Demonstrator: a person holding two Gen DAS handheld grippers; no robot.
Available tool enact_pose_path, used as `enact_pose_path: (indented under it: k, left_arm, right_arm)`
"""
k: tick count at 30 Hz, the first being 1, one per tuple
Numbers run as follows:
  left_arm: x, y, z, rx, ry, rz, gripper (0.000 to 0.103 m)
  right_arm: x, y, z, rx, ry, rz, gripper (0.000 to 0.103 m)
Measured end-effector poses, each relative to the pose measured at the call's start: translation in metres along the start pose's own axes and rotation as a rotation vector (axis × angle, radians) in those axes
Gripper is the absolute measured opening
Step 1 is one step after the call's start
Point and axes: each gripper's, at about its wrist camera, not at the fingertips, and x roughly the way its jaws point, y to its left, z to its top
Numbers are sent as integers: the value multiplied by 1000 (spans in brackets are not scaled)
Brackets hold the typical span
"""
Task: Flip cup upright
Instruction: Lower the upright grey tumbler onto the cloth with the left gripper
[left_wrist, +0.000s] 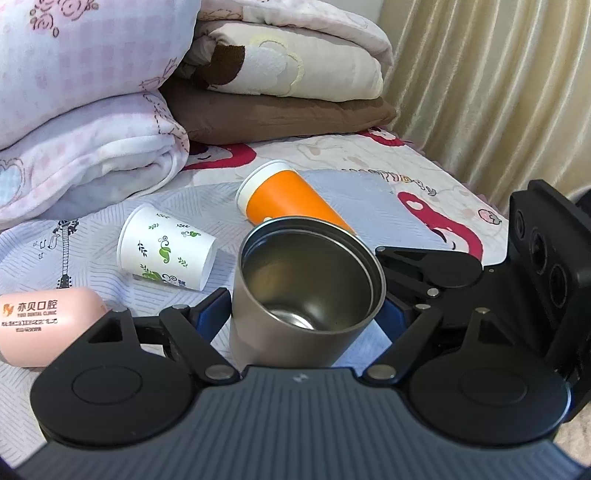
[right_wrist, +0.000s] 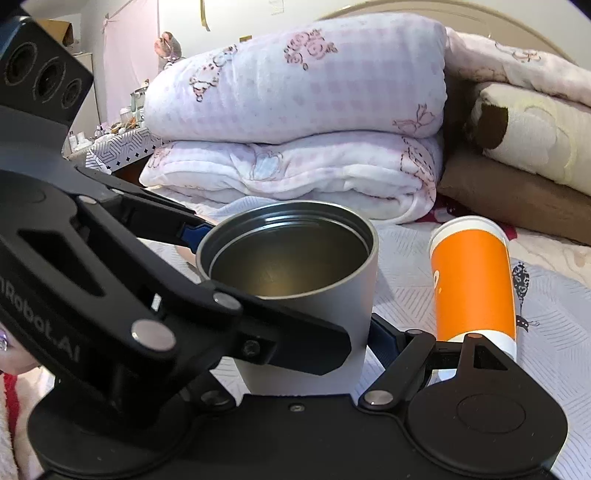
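A grey steel cup stands mouth up on the bed, slightly tilted; it also shows in the right wrist view. My left gripper is shut on its lower wall, with blue pads on both sides. My right gripper also closes around the same cup, its fingers mostly hidden behind the left gripper's arm. An orange cup lies on its side behind, also in the right wrist view. A white leaf-print paper cup lies on its side at left.
A pink cup with printed text lies at the far left. Folded quilts and brown pillows are stacked at the back. Curtains hang at right. The printed bedsheet covers the bed.
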Motion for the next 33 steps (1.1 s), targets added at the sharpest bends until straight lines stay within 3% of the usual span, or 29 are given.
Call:
enact_pose_path:
  k: [9,17,27,33]
  left_arm:
    - [15,17,-11,-70,-1,-36,82]
    - [13,7,-18,-47,-30,5,82]
    - [10,3,-17,-59,-7,25,82]
    - [-3,1,-10,-70,-22,30,85]
  right_arm:
    - [17,-2,-4,-8,51,-29,83]
    - [16,0,-10,-46,34,-29,82]
    - [15,4,-11,-74,33,-39,82]
    - [10,8,-10,-59,35,-41,93]
